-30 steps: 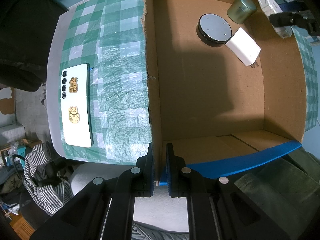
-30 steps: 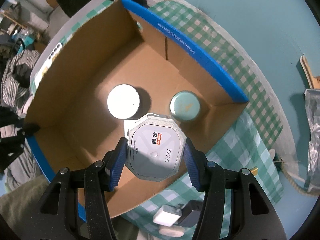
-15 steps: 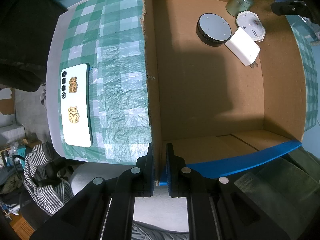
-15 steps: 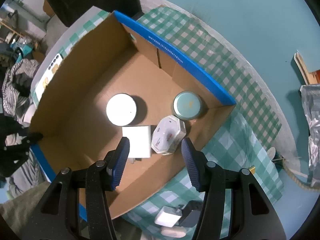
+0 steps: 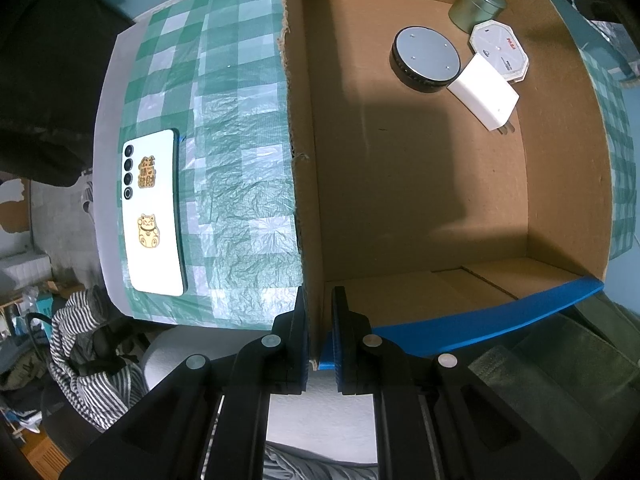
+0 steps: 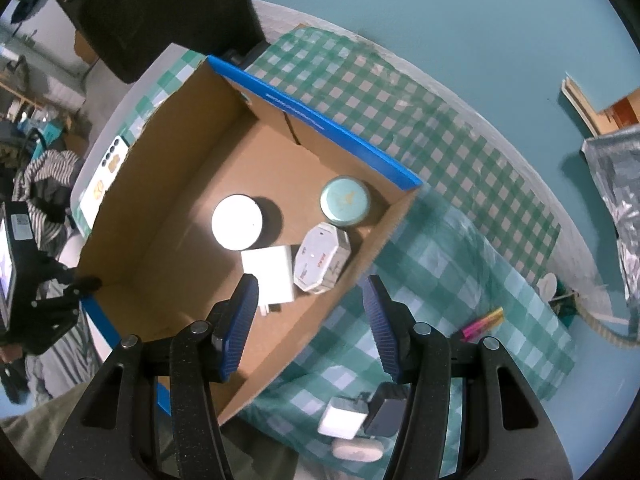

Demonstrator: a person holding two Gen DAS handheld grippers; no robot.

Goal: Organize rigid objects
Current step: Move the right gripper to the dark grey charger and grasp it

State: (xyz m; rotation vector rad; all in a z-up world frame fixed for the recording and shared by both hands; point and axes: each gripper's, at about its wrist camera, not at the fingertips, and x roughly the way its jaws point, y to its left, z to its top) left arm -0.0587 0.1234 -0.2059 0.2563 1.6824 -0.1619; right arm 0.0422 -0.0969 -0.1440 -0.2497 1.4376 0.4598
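An open cardboard box (image 5: 420,208) (image 6: 168,216) with blue outer faces stands on a green checked cloth. Inside lie a round black puck (image 5: 425,58) (image 6: 237,222), a white charger (image 5: 483,97) (image 6: 269,274), a white octagonal box (image 5: 499,50) (image 6: 321,258) and a green round tin (image 5: 476,7) (image 6: 344,200). My left gripper (image 5: 320,316) is shut on the box's near corner wall. My right gripper (image 6: 310,312) is open and empty, above the box's edge near the octagonal box.
A white phone (image 5: 153,212) with gold stickers lies on the cloth left of the box. Near my right gripper, chargers (image 6: 344,420) and a pink pen (image 6: 482,322) lie on the cloth. Striped clothing (image 5: 80,344) hangs beyond the table edge.
My right gripper let go of the octagonal box, which now rests in the box beside the charger and tin. The right gripper has pulled up and back. The left gripper has not moved.
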